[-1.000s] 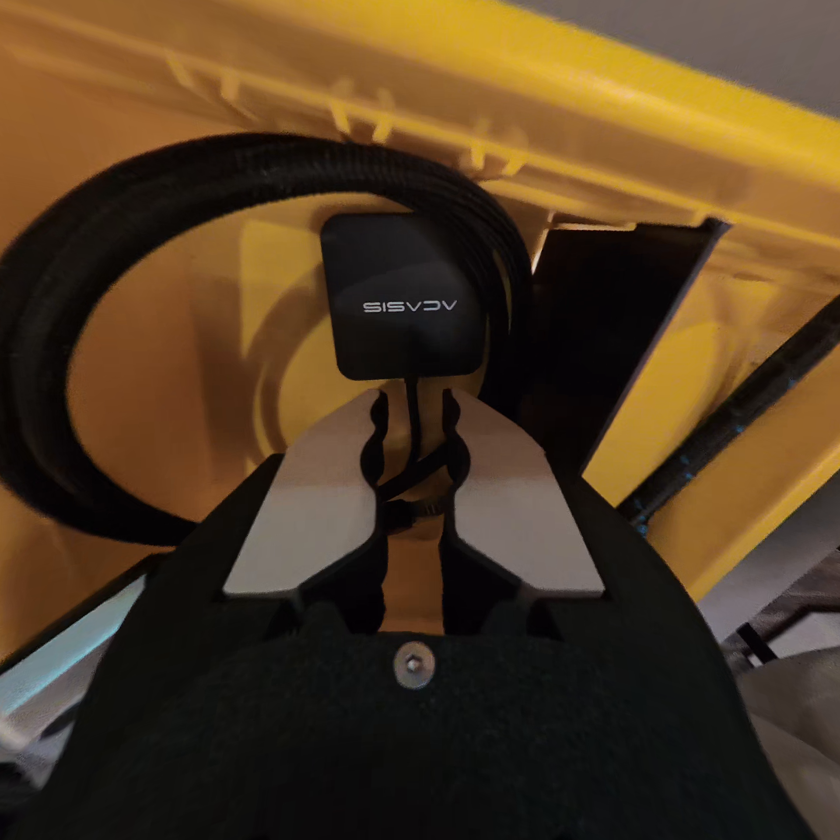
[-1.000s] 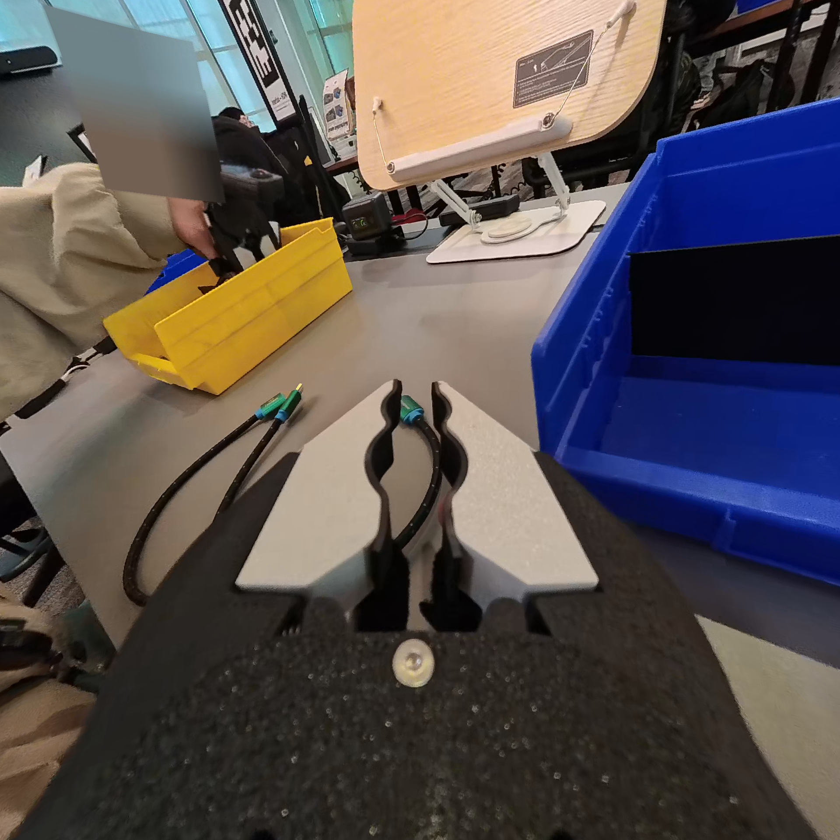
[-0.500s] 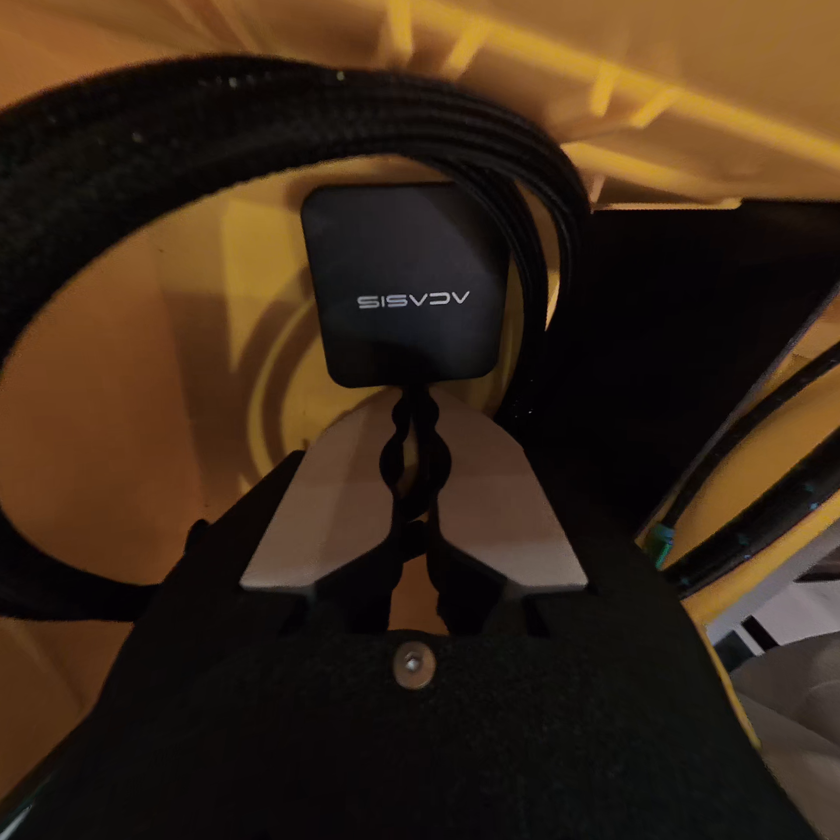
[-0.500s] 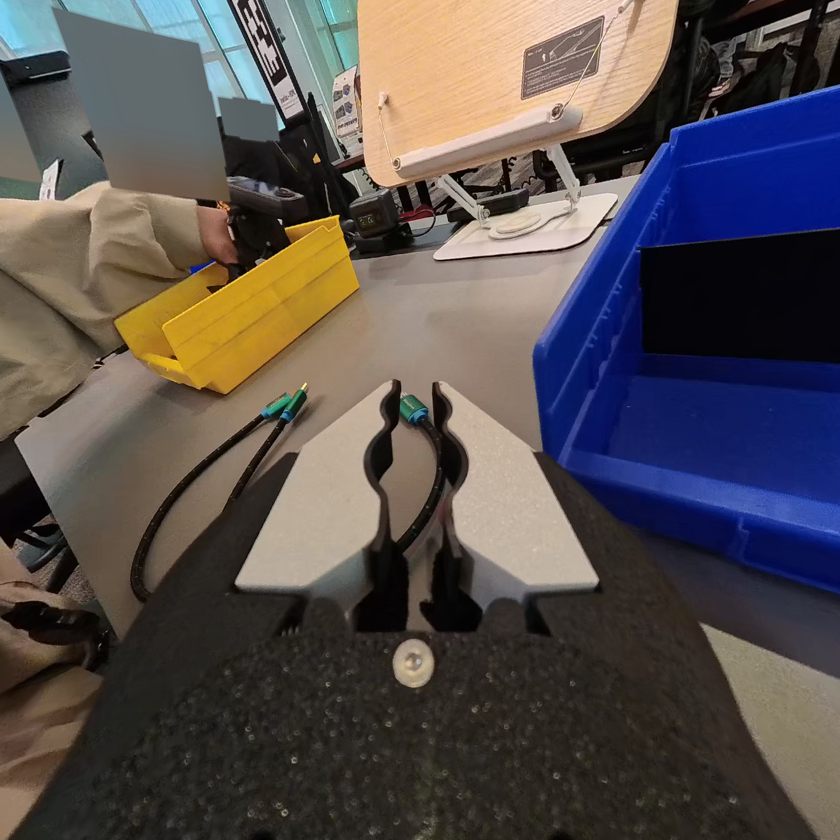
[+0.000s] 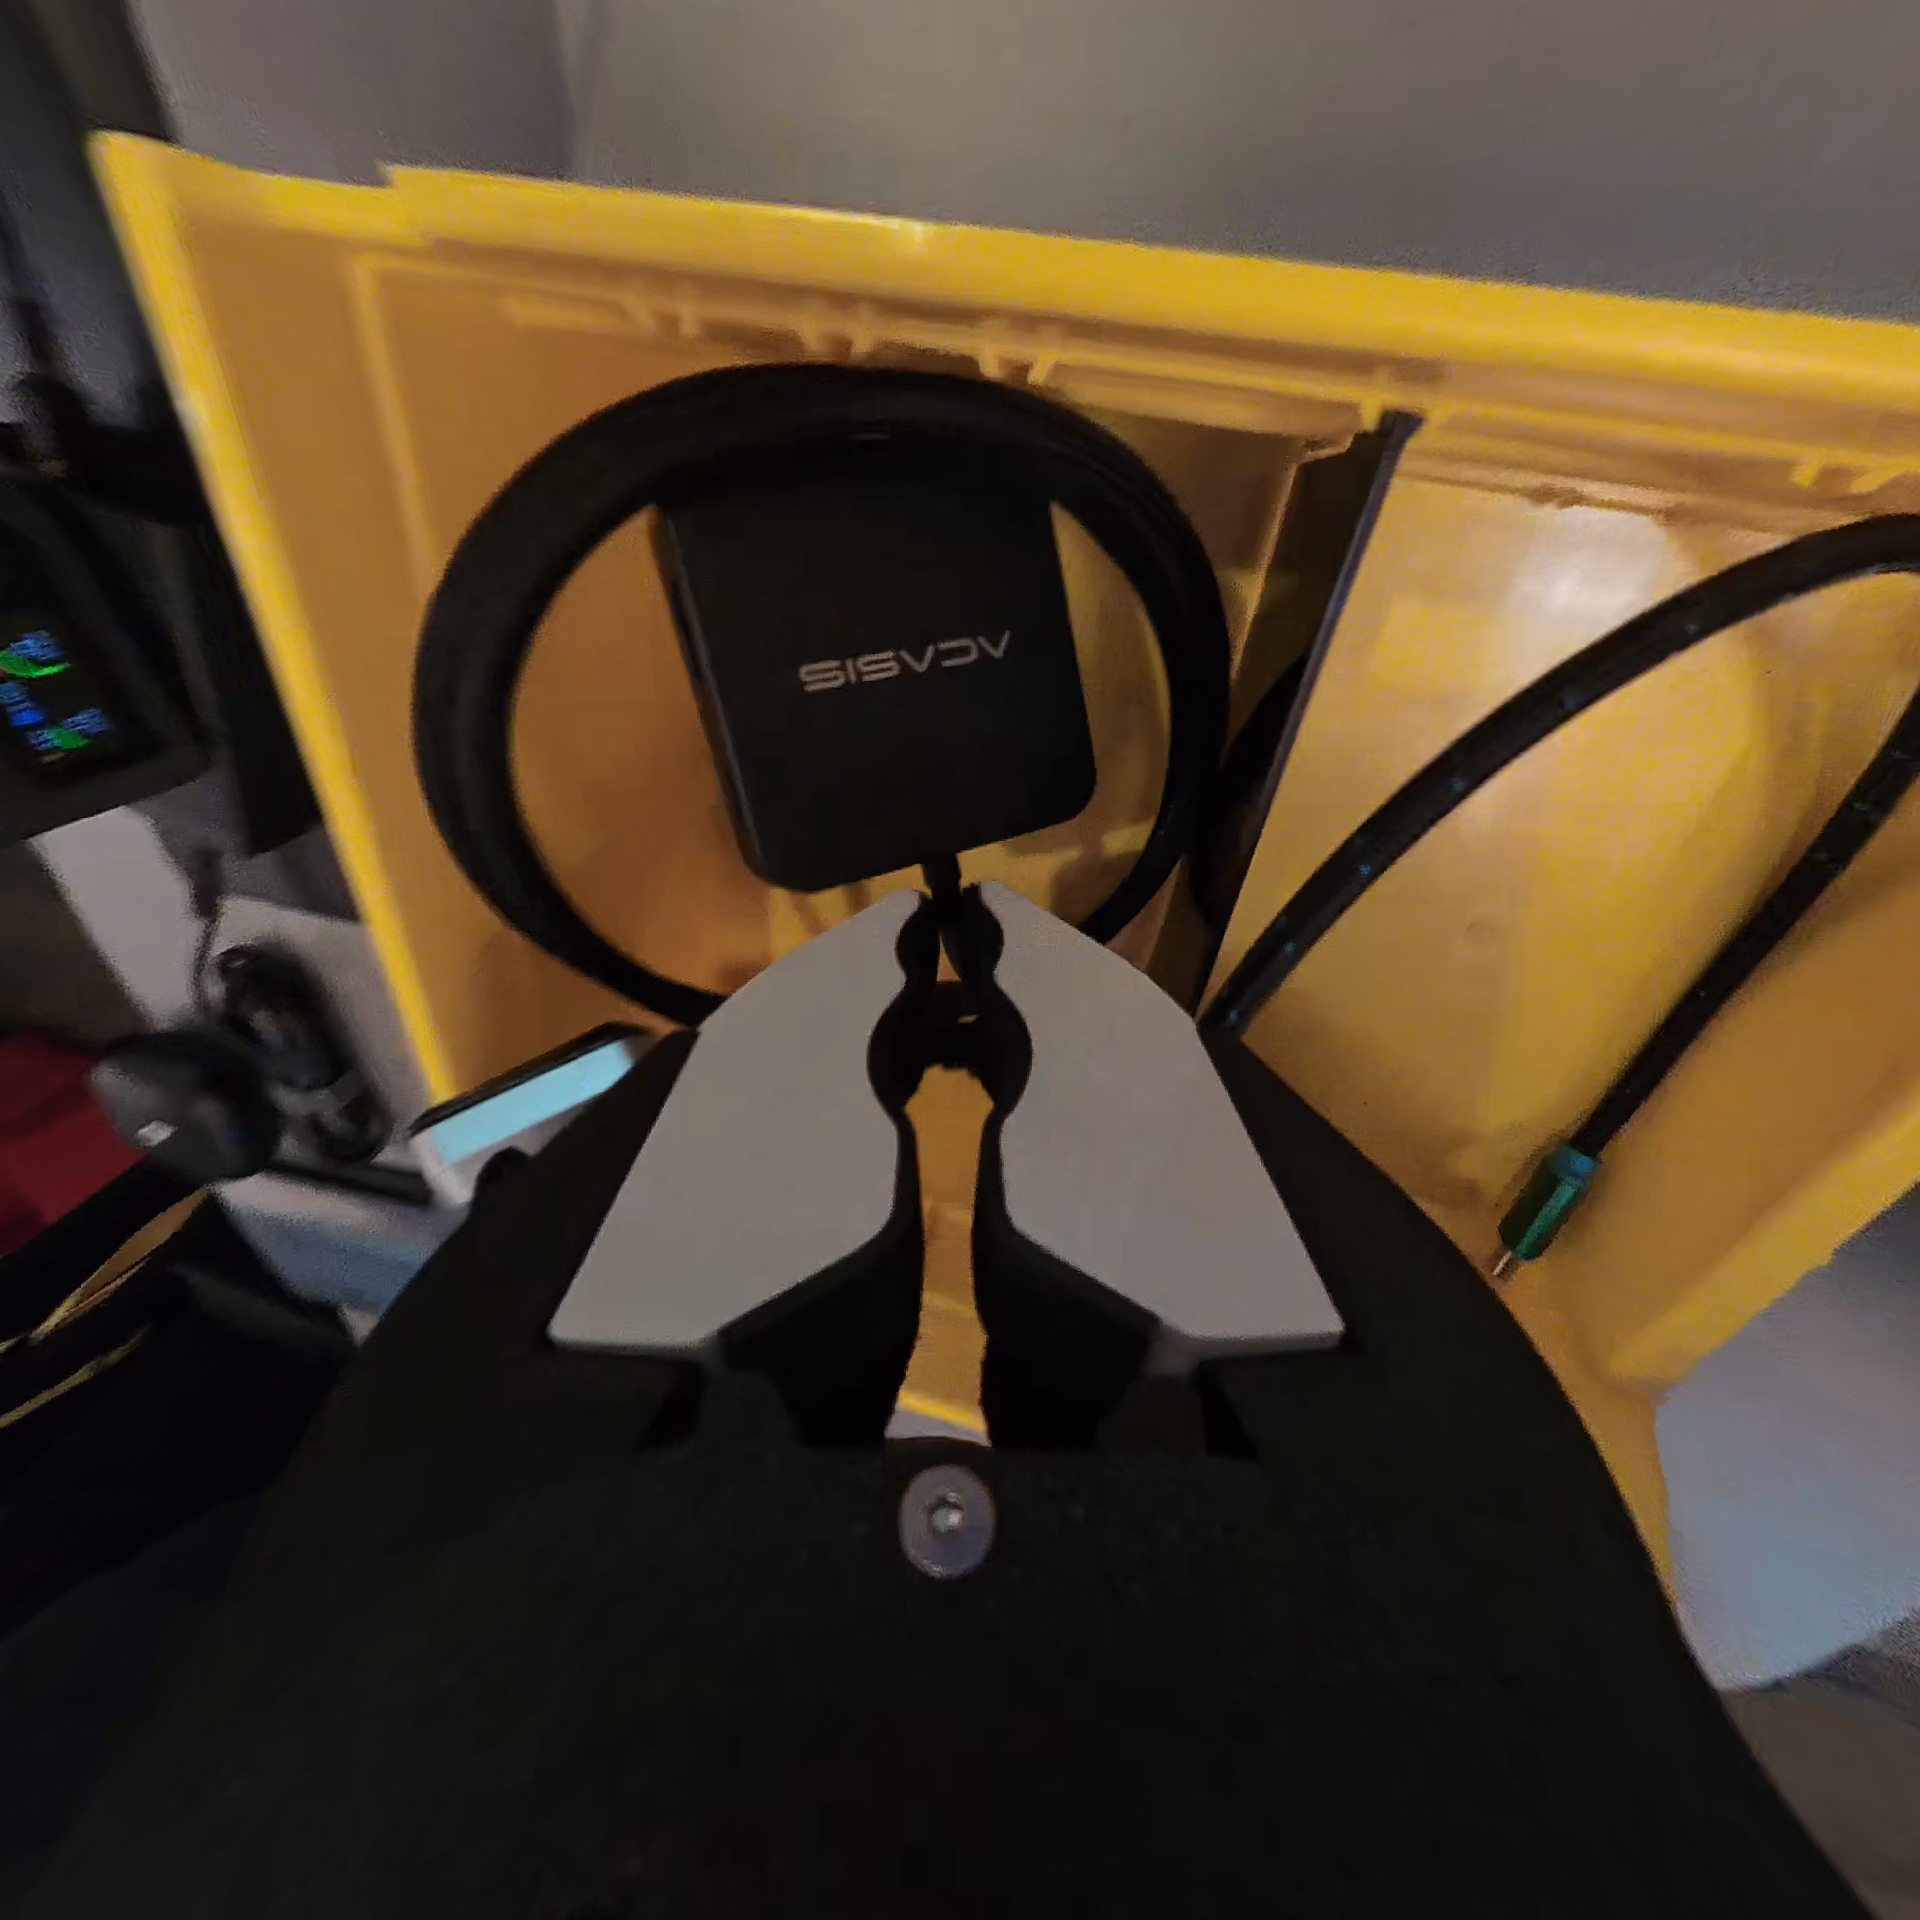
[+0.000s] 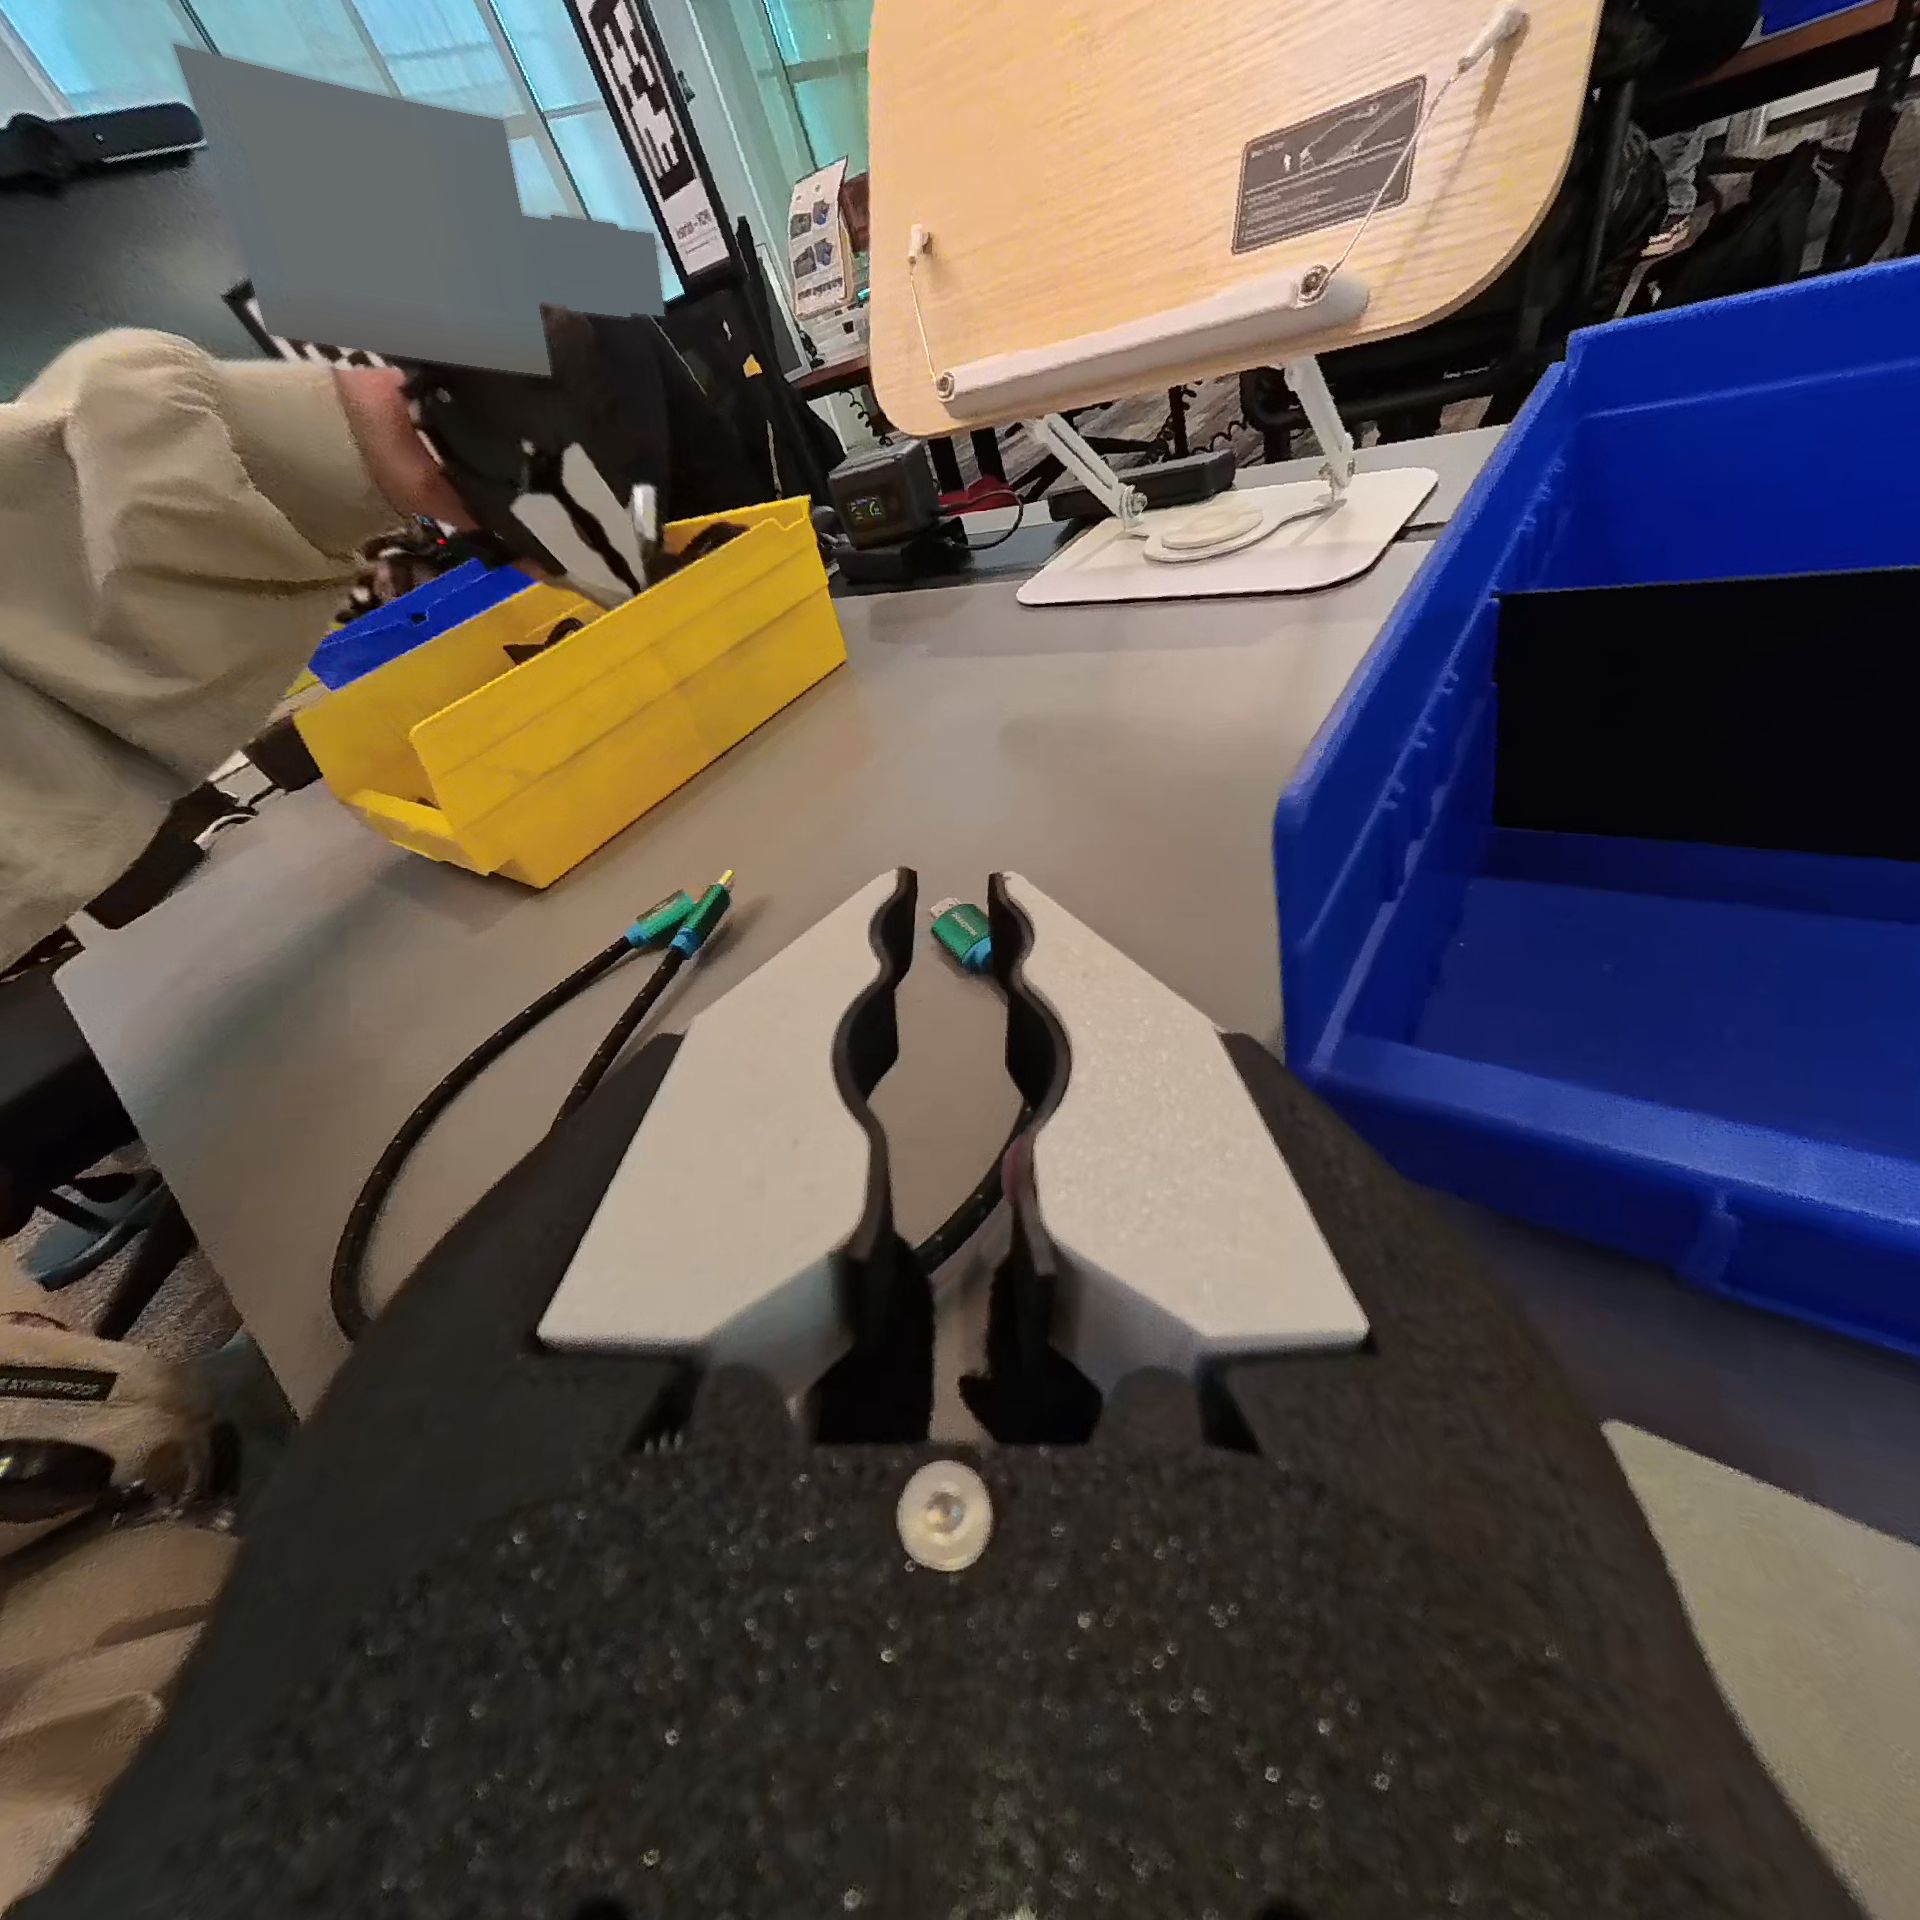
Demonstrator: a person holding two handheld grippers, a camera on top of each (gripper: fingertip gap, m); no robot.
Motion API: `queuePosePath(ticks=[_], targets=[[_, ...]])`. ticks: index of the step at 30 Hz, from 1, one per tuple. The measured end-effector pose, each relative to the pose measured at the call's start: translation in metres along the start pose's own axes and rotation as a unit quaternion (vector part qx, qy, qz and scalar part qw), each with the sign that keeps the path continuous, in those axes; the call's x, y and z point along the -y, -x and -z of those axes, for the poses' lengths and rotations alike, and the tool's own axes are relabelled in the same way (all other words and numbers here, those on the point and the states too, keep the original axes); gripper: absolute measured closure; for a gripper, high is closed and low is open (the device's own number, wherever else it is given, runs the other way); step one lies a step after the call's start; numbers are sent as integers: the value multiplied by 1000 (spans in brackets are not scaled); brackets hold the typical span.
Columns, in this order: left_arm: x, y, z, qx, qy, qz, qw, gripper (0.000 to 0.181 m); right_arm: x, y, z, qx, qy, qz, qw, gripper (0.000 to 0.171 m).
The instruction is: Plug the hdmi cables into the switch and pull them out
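Note:
My left gripper (image 5: 951,894) is shut on the thin black lead just below the black square switch (image 5: 873,675). It holds the switch over the yellow bin (image 5: 1455,831), with a coil of black cable (image 5: 468,675) ringing it. A braided HDMI cable with a green plug (image 5: 1548,1210) lies in the bin's right compartment. My right gripper (image 6: 953,883) hovers low over the grey table (image 6: 1039,748), narrowly open and holding nothing. One green HDMI plug (image 6: 961,925) lies between its tips, its cable running under the fingers. Two more green plugs (image 6: 681,920) lie to the left.
A large blue bin (image 6: 1558,935) with a black divider stands close on the right. The yellow bin (image 6: 623,707) sits at the far left, with a person's beige sleeve (image 6: 156,582) and the left gripper (image 6: 613,540) over it. A wooden tilted stand (image 6: 1195,208) is at the back.
My left gripper closed on the switch's lead and drew back from the bin floor, bringing the switch and coil with it. My right gripper shifted slightly over the lying cable.

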State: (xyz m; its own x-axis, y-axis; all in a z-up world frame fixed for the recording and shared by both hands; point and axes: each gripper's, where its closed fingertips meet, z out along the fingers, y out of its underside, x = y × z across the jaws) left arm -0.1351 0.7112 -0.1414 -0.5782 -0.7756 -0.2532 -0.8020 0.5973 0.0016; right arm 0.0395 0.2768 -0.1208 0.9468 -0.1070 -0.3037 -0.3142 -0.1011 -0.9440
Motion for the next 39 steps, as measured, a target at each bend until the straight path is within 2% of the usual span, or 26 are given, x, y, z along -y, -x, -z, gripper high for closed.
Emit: queuePosePath(ticks=[1,6,10,14,17,20,24,29,32,35,39], targets=[[-1,3,7,25,-5,1,1000,177,0,1,1,1,-1,2,1000,158],[-11,2,35,100,-59,53,992,177,1,6,5,4,-3,8,1000,159],[-25,-11,35,117,-101,102,983,177,1,12,8,11,-4,15,1000,159],[-28,-6,48,175,-164,134,962,177,2,18,9,16,-5,23,1000,159],[-18,-2,78,209,-216,150,942,178,3,22,10,16,-7,32,999,159],[-10,3,112,236,-218,147,936,177,-1,27,5,22,11,29,999,158],[1,14,174,294,-235,132,917,177,1,48,-11,54,73,19,996,141],[42,-6,245,310,-311,101,893,177,53,87,-37,87,36,112,989,134],[72,-31,271,344,-337,72,874,177,83,112,-52,108,13,142,984,134],[108,-68,268,393,-323,19,861,178,105,141,-65,157,-4,115,981,132],[156,-120,224,413,-310,-56,854,178,114,155,-84,160,-17,122,979,130]])
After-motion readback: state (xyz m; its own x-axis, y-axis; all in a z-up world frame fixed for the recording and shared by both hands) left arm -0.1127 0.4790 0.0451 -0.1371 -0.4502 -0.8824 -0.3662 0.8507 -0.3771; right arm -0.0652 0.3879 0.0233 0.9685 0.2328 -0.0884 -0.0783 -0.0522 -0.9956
